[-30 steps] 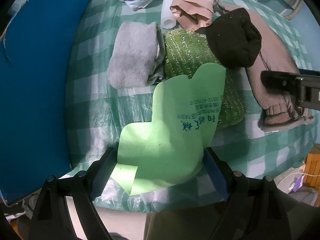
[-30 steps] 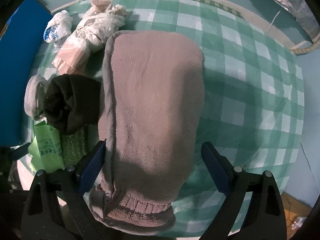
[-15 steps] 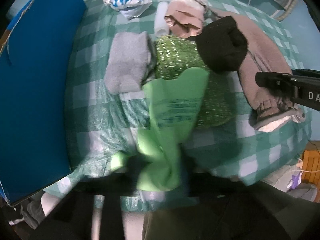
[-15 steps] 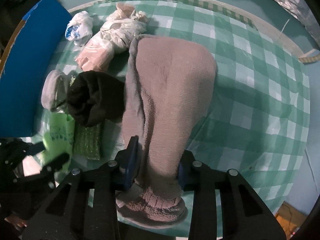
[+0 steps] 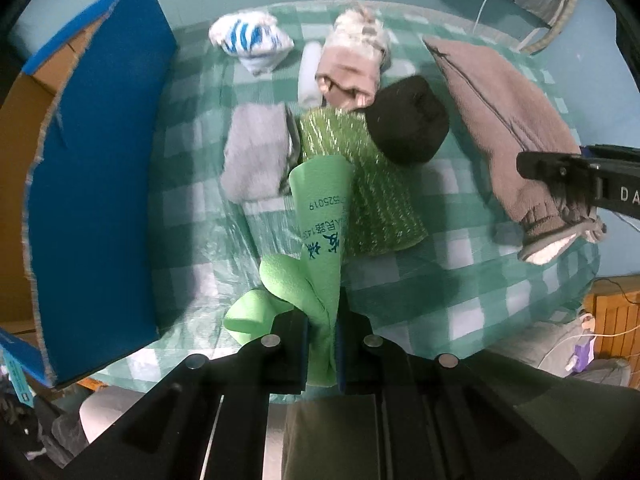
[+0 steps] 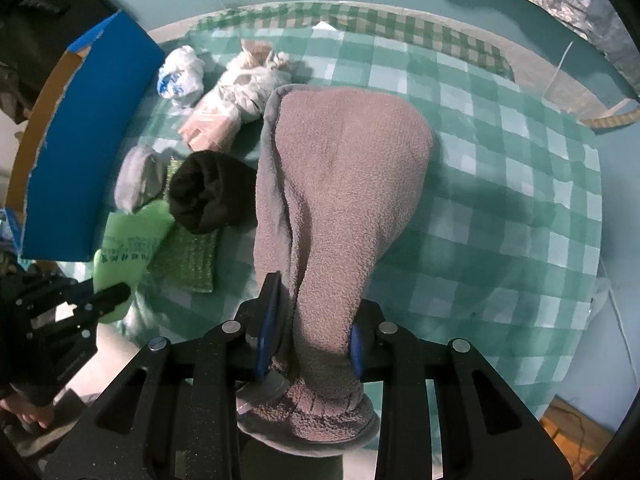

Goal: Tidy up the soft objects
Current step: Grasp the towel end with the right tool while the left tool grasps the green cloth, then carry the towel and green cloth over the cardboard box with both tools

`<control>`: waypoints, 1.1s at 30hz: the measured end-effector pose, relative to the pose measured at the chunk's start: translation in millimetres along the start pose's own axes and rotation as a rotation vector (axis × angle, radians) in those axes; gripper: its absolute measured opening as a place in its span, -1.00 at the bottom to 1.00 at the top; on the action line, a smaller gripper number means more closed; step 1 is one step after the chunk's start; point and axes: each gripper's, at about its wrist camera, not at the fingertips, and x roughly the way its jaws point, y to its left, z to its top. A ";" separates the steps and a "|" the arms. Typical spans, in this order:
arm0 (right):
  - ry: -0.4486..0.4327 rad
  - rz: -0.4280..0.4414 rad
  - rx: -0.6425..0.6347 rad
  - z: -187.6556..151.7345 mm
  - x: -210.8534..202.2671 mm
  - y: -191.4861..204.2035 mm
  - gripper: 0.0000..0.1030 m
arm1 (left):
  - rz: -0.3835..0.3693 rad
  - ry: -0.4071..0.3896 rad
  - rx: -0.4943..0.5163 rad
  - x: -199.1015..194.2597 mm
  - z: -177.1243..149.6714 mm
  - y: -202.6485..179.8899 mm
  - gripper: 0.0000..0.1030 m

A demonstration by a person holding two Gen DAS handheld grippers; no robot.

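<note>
Left claw (image 5: 322,340) clamped on green foam sheet (image 5: 320,216), long axis running ahead toward the table (image 5: 460,280). Right claw (image 6: 310,344), jaws just closing, pinches brown fleece mitt (image 6: 340,184) by its cuff. Blue box (image 5: 100,180) lies left, nearer left claw.
</note>
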 end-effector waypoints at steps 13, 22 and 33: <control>-0.035 0.027 -0.005 0.8 -40.1 10.5 -0.45 | 0.014 -0.086 0.009 -52.7 9.8 -9.2 -0.80; -0.061 0.033 -0.047 8.0 -66.3 26.2 -0.45 | 0.019 -0.148 -0.007 -90.9 13.3 -1.5 -0.80; -0.091 0.055 -0.106 30.4 -88.8 52.9 -0.45 | 0.036 -0.217 -0.054 -126.4 22.2 19.6 -0.81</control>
